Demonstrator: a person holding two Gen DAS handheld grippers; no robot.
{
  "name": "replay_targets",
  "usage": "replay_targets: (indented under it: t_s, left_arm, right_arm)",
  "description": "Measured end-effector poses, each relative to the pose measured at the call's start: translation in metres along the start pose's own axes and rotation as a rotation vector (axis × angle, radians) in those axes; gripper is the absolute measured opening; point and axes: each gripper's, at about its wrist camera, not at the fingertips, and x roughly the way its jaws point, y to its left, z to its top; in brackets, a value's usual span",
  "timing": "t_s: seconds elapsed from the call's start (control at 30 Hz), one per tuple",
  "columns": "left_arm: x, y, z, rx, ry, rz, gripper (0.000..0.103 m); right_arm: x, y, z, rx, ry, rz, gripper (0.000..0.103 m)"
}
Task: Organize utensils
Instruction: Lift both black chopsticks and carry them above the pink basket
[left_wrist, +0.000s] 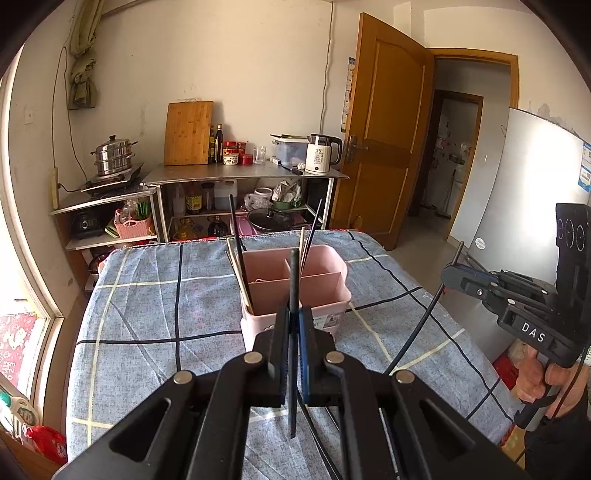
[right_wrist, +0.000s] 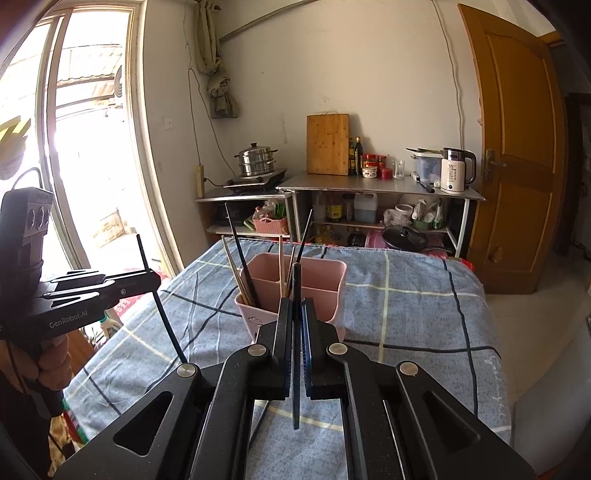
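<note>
- While the left gripper (left_wrist: 293, 314) has its jaws clenched on a dark chopstick (left_wrist: 293, 280) standing upright, the pink holder (left_wrist: 295, 284) sits straight ahead and below on the desk (left_wrist: 147, 314); the stick hides the holder's near rim.
- Right wrist view: right gripper (right_wrist: 295, 310) likewise grasps its own chopstick (right_wrist: 295, 288), holder equally near; compartment contents unclear.

Pink holder (left_wrist: 295, 291) on blue plaid tablecloth (left_wrist: 155, 314).

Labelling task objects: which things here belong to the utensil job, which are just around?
Job: left tongs, right tongs, each shut on a black chopstick; pink holder.
Around: kettle, cutting board, steamer pot.
</note>
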Motion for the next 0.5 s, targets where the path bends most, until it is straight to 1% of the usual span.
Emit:
replay_targets:
  t_s: [0.27,0.37,0.5]
  left_arm:
    - [0.002,0.004,0.011,-0.008,0.008,-0.011,0.005]
    - [0.0,0.005,0.024,-0.012,-0.003,-0.017,0.005]
    - [-0.005,0.006,0.049,-0.011,-0.039,-0.02,0.005]
  right_arm:
    - [0.004,0.007,0.012,-0.017,-0.009,0.015,0.004]
    - [0.004,0.01,0.023,-0.017,-0.031,0.029,0.004]
    - [0.005,0.015,0.046,-0.025,-0.072,0.041,0.004]
